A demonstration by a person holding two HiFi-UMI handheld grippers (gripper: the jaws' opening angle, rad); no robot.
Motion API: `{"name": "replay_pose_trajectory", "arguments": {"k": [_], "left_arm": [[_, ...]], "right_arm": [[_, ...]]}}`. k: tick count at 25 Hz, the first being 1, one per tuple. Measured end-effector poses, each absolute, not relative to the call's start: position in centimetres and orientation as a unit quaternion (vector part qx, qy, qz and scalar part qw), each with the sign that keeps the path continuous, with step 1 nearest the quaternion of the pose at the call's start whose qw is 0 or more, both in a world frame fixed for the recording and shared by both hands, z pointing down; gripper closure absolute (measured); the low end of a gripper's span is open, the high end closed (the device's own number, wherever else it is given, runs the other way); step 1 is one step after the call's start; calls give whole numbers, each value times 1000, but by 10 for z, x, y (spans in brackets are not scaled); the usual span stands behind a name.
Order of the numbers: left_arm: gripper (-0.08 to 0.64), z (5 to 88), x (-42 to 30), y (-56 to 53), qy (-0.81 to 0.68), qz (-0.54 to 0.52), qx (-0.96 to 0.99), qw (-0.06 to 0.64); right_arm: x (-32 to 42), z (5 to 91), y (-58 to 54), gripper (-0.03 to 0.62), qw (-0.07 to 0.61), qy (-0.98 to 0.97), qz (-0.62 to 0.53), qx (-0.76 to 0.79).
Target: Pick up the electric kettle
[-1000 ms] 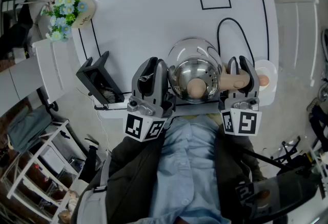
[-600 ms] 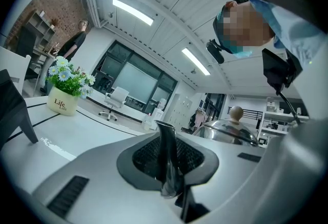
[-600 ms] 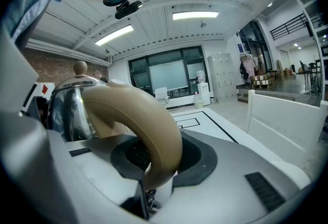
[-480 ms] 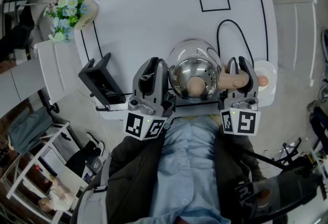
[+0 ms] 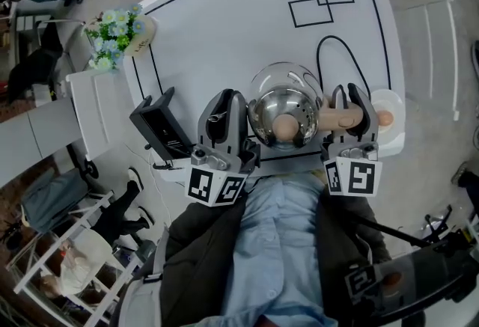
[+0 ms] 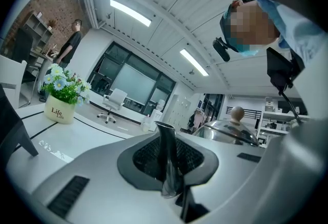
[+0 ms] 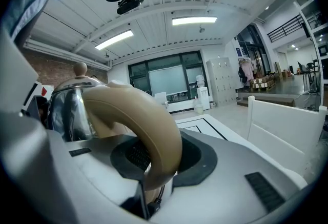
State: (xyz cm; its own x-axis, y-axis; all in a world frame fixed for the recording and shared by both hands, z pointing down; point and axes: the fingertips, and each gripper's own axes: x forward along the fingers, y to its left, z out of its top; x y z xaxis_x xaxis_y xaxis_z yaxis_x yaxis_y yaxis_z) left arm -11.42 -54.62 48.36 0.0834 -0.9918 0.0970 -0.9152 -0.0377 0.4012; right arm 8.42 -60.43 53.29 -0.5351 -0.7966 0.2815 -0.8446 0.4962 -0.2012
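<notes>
The electric kettle (image 5: 284, 110), polished steel with a wooden lid knob (image 5: 284, 126) and a tan handle (image 5: 338, 120), hangs between my two grippers by the white table's near edge. My left gripper (image 5: 227, 105) is on its left side, and in the left gripper view its jaws pinch the narrow steel spout (image 6: 167, 156); the lid (image 6: 230, 130) shows to the right. My right gripper (image 5: 350, 99) is shut on the curved tan handle (image 7: 146, 115), with the steel body (image 7: 69, 110) to the left. The round white kettle base (image 5: 389, 120) lies just right of the right gripper.
A black cord (image 5: 333, 41) loops across the table (image 5: 224, 19) to the base. A flower pot (image 5: 123, 30) stands at the far left corner, and a black stand (image 5: 159, 131) at the near left. Two overlapping black squares (image 5: 322, 1) are drawn far right. White chairs (image 5: 97, 112) flank the table.
Both grippers and the kettle stay as they were. Only the head view has shifted a little, so the table sits slightly further right in the picture.
</notes>
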Motion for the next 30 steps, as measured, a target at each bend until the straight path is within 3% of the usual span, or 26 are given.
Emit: {"name": "replay_pose_trajectory", "arguments": {"k": [6, 30], "left_arm": [[503, 516, -111, -566, -671, -100, 717, 161], [503, 423, -116, -525, -667, -151, 725, 75]], "right_arm": [[86, 570, -627, 503, 48, -862, 154, 480], [78, 474, -595, 503, -6, -879, 81, 470]]}}
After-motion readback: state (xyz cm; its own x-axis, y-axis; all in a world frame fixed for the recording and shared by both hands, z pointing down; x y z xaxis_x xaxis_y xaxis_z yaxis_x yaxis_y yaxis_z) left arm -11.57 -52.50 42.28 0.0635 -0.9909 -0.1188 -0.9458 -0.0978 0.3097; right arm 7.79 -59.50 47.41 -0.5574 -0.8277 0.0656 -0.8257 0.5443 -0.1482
